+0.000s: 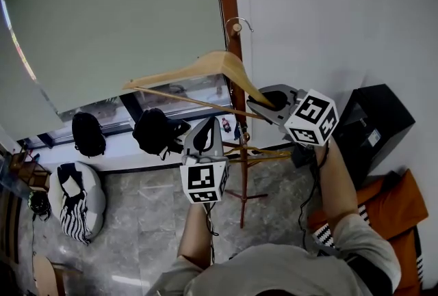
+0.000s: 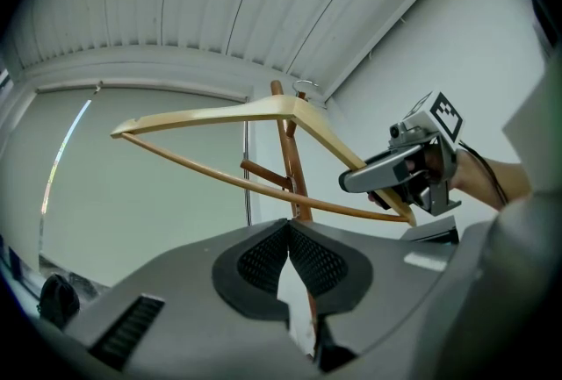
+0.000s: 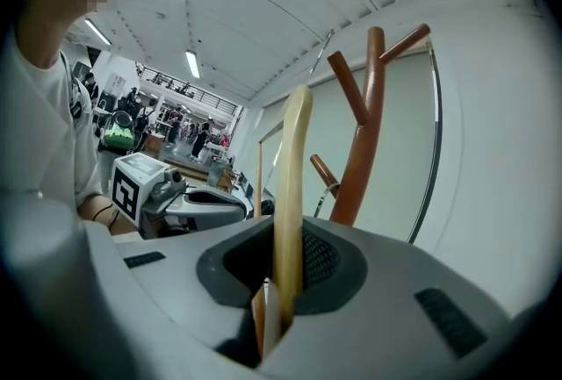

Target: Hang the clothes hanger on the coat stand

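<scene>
The right gripper (image 3: 285, 264) has its jaws drawn narrow on the clothes hanger (image 1: 205, 68). It holds the hanger by the end of one wooden shoulder, where the lower bar joins. The left gripper (image 2: 288, 233) has its pads brought together at the tips, and nothing is between them. In the head view it stands below the hanger's lower bar, apart from it.

The hanger is up in the air, nearly level, and its long side crosses in front of the coat stand (image 1: 226, 1). Its metal hook (image 1: 241, 20) is right beside the brown pole, close to a short peg with a round end. Whether the hook already rests on this peg I cannot tell. One more peg points up and to the right near the top of the pole.

Behind the stand is a pale window blind (image 1: 102, 14), and a black bag (image 1: 156, 130) lies on the sill under it
</scene>
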Available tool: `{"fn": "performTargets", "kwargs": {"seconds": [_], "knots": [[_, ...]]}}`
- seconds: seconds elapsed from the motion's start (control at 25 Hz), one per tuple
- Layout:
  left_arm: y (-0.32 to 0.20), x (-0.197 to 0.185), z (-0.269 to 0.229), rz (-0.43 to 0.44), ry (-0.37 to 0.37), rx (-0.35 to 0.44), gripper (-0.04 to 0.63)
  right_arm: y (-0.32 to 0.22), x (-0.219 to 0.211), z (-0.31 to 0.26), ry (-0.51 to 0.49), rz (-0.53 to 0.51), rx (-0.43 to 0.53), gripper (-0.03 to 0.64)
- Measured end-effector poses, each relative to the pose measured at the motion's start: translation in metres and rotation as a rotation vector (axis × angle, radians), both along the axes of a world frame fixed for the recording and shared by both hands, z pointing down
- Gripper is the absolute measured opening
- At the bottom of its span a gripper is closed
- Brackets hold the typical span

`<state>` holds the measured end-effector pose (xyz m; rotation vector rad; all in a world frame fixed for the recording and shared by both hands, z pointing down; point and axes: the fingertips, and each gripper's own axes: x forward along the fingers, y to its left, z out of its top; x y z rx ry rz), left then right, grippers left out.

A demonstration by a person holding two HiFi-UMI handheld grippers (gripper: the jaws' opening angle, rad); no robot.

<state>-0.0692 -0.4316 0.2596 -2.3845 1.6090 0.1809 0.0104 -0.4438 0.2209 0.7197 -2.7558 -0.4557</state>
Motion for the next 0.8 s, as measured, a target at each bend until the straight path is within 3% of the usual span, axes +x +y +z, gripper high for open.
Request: {"fn": "performTargets", "kwargs": {"seconds": [0.8], "knots": [[-0.018,-0.002,0.014,-0.07,-0.019,-0.037,0.011,-0.026,-0.002,0.018,-0.032,-0.074,-0.042,0.034]]}}
